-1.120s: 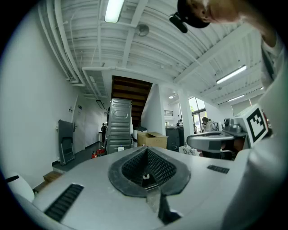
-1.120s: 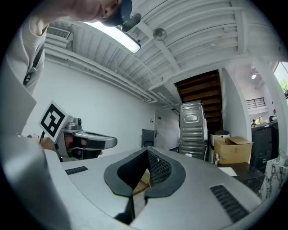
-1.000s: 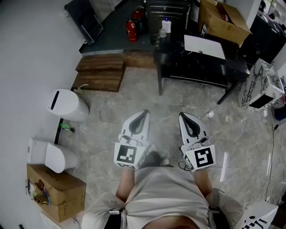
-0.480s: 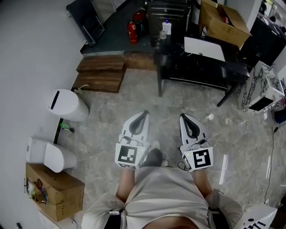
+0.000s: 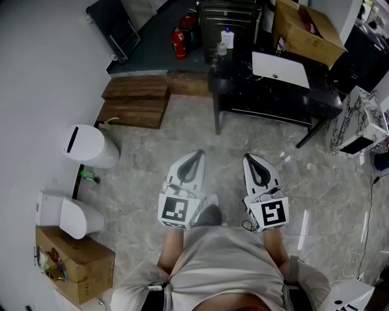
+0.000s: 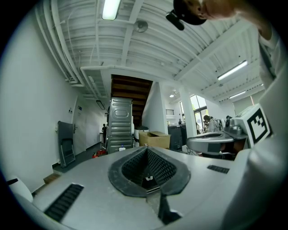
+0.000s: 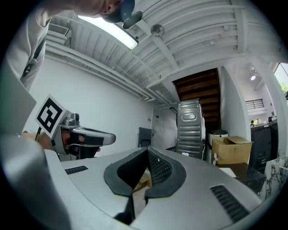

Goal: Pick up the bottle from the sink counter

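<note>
A small white bottle [image 5: 227,37] with a blue cap stands far ahead by a grey metal cabinet [image 5: 228,13], at the back of a black table [image 5: 276,96]. It shows tiny in the left gripper view [image 6: 122,148] and in the right gripper view [image 7: 185,153]. My left gripper [image 5: 196,155] and right gripper [image 5: 250,159] are held side by side close to the person's body, over the stone floor, pointing toward the table. Both are shut with nothing between the jaws, and both are far from the bottle.
An open cardboard box [image 5: 304,27] and a white sheet [image 5: 281,68] lie on the table. A red fire extinguisher [image 5: 178,42] stands by the cabinet. Wooden steps [image 5: 137,100], a white bin [image 5: 90,146] and another cardboard box [image 5: 73,264] line the left wall.
Both grippers stay almost where they were, still shut. The head view has shifted very slightly.
</note>
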`<state>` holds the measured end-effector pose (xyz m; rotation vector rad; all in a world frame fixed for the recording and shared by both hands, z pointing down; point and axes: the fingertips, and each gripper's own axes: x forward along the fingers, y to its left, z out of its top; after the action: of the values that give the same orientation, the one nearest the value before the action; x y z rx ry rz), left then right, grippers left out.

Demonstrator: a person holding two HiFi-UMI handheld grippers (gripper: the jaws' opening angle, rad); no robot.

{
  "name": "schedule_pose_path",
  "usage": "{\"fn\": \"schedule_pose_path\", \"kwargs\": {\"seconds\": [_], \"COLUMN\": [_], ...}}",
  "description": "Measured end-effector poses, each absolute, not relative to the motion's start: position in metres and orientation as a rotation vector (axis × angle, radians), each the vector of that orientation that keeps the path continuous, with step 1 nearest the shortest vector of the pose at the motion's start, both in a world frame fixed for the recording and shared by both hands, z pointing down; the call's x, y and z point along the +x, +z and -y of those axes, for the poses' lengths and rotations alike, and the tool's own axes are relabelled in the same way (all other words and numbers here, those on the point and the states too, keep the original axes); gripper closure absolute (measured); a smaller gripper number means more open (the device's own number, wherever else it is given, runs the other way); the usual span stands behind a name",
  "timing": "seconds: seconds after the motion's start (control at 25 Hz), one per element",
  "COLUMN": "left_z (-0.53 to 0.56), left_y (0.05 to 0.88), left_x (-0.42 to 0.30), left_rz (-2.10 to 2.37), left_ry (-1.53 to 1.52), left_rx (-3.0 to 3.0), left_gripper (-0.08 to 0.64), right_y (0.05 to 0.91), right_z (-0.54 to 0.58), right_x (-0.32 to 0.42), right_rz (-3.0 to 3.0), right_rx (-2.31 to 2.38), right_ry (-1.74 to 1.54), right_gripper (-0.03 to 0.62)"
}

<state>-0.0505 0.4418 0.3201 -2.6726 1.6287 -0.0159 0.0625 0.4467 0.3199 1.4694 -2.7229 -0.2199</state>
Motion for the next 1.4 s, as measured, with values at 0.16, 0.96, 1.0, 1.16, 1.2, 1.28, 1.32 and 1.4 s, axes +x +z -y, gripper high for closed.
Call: {"fn": "schedule_pose_path", "kwargs": {"seconds": [0.16,0.96,1.0,1.16,1.2,1.28,1.32,1.4], "left_z": [-0.407,-0.272,-0.268,-0.254,-0.25,-0.242,-0.238,-0.228], "left_y": [0.32,0.322,0.322,0.322,0.322,0.325,0.326,0.327], "left_x": [-0.052,-0.082,-0.082,-0.083,-0.083,-0.084,-0.085,-0.086], "left_rz": [-1.615,-1.507,-1.504,-1.489,-1.488,-1.492,-1.495,-1.504], "left_ry": [-0.019,-0.006,-0.005,-0.002,-0.002,-0.005,-0.008,-0.011], "left_rx": [-2.681,-2.737,-2.738,-2.74,-2.74,-2.743,-2.741,-2.734], "left_gripper": [0.56,0.56,0.56,0.56,0.56,0.56,0.56,0.56], "right_y": [0.319,0.324,0.324,0.324,0.325,0.328,0.329,0.33], "right_z": [-0.413,-0.283,-0.278,-0.26,-0.256,-0.247,-0.243,-0.233], "right_x": [0.06,0.023,0.023,0.024,0.024,0.023,0.023,0.022], "right_rz": [2.704,2.614,2.61,2.596,2.594,2.593,2.594,2.598], "right_rx": [1.474,1.578,1.577,1.581,1.584,1.584,1.58,1.57], "right_ry": [-0.219,-0.205,-0.212,-0.22,-0.216,-0.209,-0.208,-0.208], "right_gripper": [0.597,0.597,0.597,0.597,0.597,0.597,0.597,0.597]}}
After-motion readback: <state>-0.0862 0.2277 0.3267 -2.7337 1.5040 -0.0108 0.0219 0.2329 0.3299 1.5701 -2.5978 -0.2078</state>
